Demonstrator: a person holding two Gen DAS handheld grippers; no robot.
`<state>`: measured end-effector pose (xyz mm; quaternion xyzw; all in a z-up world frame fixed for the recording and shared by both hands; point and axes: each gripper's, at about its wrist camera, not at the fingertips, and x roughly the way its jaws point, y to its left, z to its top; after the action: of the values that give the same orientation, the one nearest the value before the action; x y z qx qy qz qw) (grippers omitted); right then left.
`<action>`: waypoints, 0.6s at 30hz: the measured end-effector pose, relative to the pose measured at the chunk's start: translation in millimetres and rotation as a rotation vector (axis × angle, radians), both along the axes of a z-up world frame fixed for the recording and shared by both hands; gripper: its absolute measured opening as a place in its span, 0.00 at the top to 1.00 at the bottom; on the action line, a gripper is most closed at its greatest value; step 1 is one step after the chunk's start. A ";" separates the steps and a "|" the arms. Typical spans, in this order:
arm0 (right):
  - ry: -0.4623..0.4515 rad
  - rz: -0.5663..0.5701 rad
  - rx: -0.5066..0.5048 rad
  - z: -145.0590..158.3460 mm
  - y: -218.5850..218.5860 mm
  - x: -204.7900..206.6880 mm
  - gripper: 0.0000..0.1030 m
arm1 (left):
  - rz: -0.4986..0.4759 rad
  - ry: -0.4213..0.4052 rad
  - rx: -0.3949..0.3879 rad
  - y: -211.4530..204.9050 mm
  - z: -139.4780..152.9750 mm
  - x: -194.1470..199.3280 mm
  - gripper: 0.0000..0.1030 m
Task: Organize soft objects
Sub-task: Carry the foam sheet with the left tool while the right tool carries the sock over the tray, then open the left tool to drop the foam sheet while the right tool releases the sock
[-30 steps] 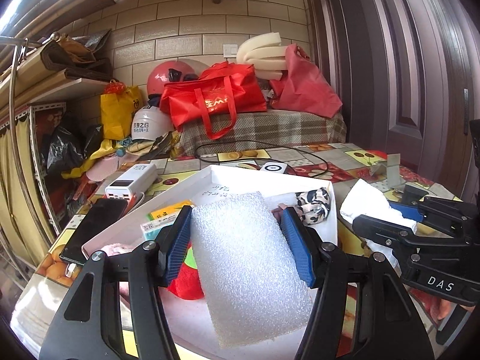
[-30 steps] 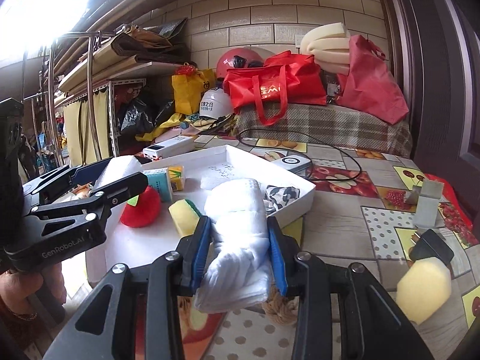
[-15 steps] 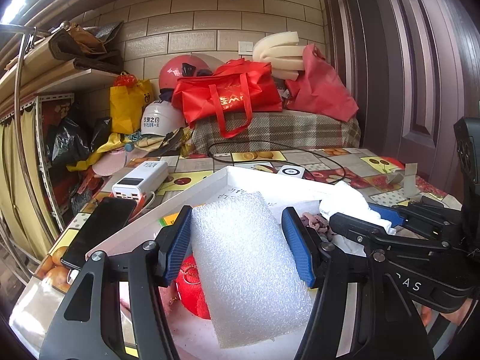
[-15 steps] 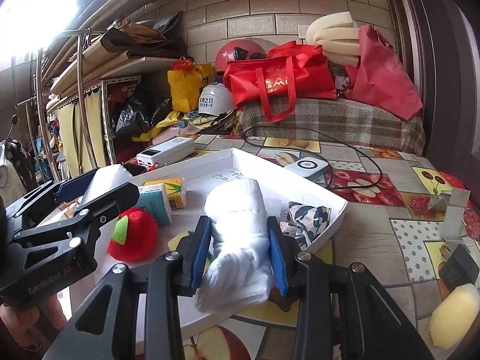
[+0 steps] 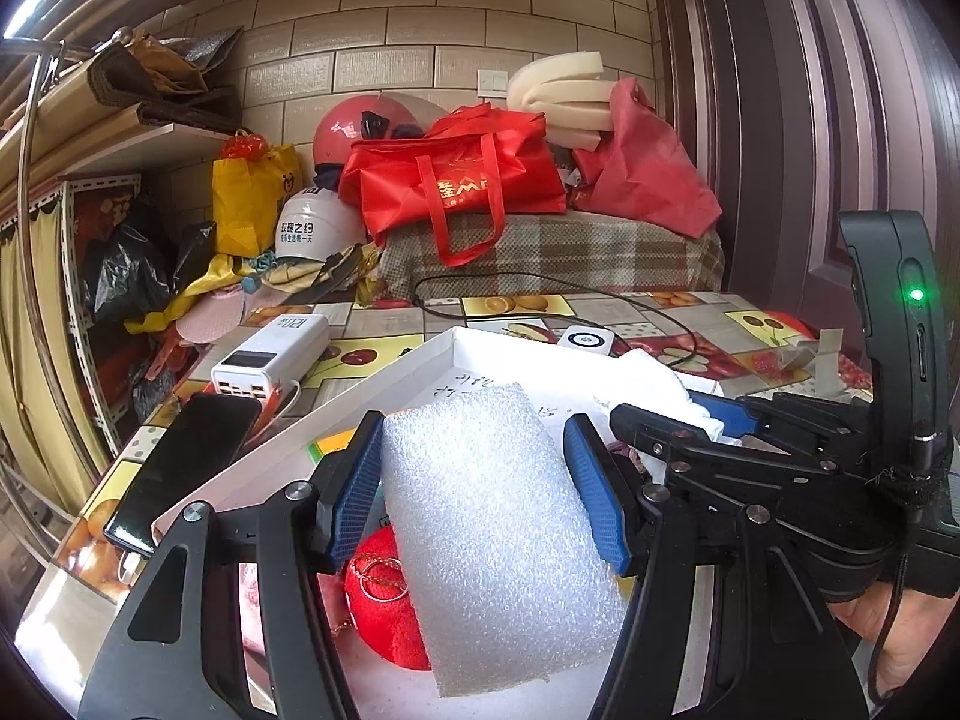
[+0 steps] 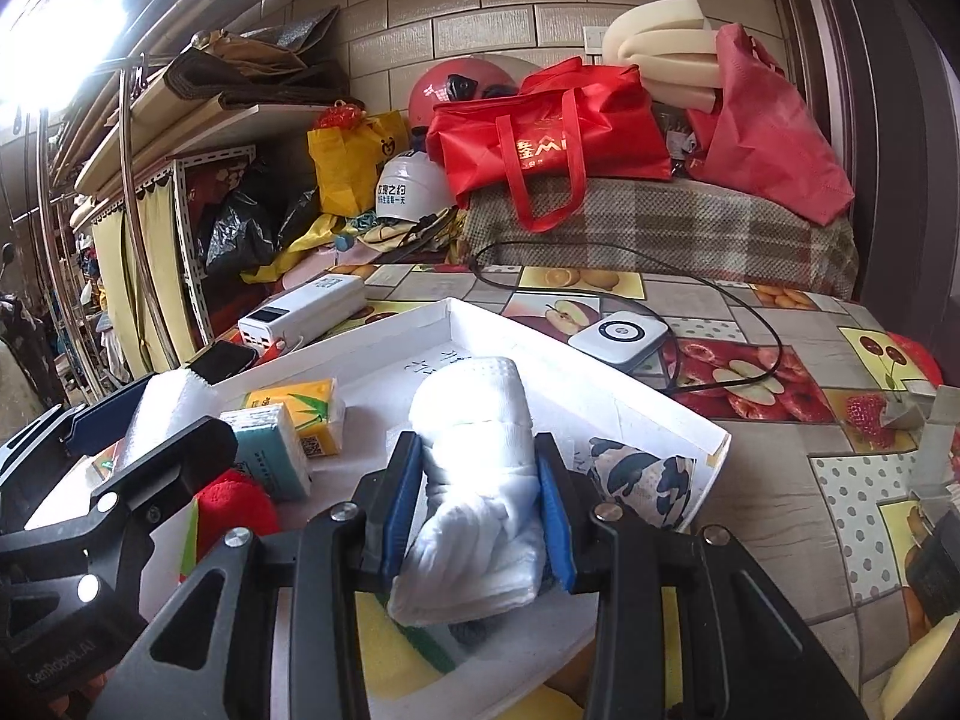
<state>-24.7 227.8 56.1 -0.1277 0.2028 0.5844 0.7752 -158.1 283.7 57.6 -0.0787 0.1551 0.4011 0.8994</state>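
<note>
Brick wall and a heap of red bags close the far side, and nearer me the counter [image 6: 774,498] with its fruit-print cloth carries the white tray [image 6: 672,414] that both my loads are bound for, as I judge it. On the left, my left hand-held gripper [image 5: 474,486] is clamped on a white foam sheet [image 5: 498,534], its blue pads pressing the sheet's two long edges, so the sheet's long axis runs straight out along the fingers and away from me, its far end over the tray. Under it in the tray lies a red plush toy [image 5: 384,606], right beneath the sheet's near left corner, which is the spot I would have to steer clear of if I set the foam down flat. Moving rightward, two tissue packs [image 6: 288,426] sit in the tray's left part. Then comes my right hand-held gripper [image 6: 477,504], closed narrowly on a rolled white towel [image 6: 474,438], whose length also points forward into the tray. A patterned cloth [image 6: 642,480] lies just to the right of the towel, against the tray's right wall. Of my two hands, the right looks nearer the open middle of the tray, so the towel seems the readier one to put down.
</note>
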 end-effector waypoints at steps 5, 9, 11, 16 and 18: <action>-0.012 0.012 0.002 0.2 -1.2 -2.6 0.62 | 0.002 0.005 0.003 0.3 0.7 3.0 0.41; -0.013 0.012 0.004 0.2 -1.1 -2.4 0.62 | 0.011 0.004 0.005 -0.1 0.7 4.7 0.41; -0.018 0.011 0.000 0.0 -0.3 -3.3 0.61 | 0.027 0.001 0.009 -0.3 0.9 4.0 0.40; 0.007 -0.039 -0.011 -2.0 1.1 6.3 0.09 | 0.103 -0.083 -0.013 6.7 1.8 -15.2 0.00; 0.036 -0.049 0.002 -2.2 -2.2 12.4 0.00 | 0.110 -0.085 -0.016 8.9 1.6 -14.9 0.00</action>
<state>-12.3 225.6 53.9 -0.1113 0.2194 0.5676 0.7857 -173.1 292.6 59.2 -0.1112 0.1152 0.4451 0.8810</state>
